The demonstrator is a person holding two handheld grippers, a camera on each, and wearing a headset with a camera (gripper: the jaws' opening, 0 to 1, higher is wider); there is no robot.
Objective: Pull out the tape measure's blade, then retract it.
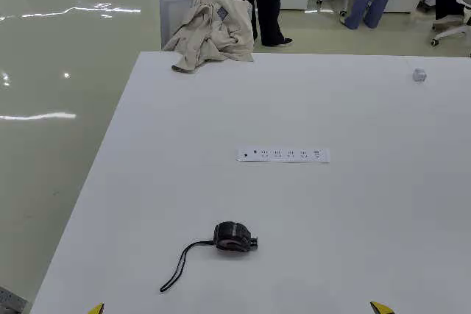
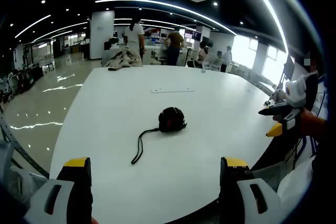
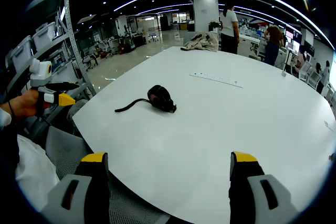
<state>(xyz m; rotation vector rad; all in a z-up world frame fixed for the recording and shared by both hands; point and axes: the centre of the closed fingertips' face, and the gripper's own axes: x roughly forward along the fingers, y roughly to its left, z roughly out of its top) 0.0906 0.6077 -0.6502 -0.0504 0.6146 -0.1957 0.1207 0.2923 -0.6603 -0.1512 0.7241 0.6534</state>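
White bench [image 1: 309, 211] holds a tape measure [image 1: 235, 237], likely hard and slippery; left claw [image 2: 155, 163] and right claw [image 3: 170, 158] stand wide open, empty. Better grip its case.

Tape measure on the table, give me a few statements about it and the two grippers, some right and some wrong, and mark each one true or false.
1. The tape measure lies on the white table, apart from both grippers. True.
2. Its blade is pulled out across the table. False: no blade is drawn out; a black wrist strap trails from the case.
3. The left gripper is open, jaws wide apart. True.
4. The right gripper is shut on the strap. False: it is open and holds nothing.
5. A power strip lies on the table beyond the tape measure. True.
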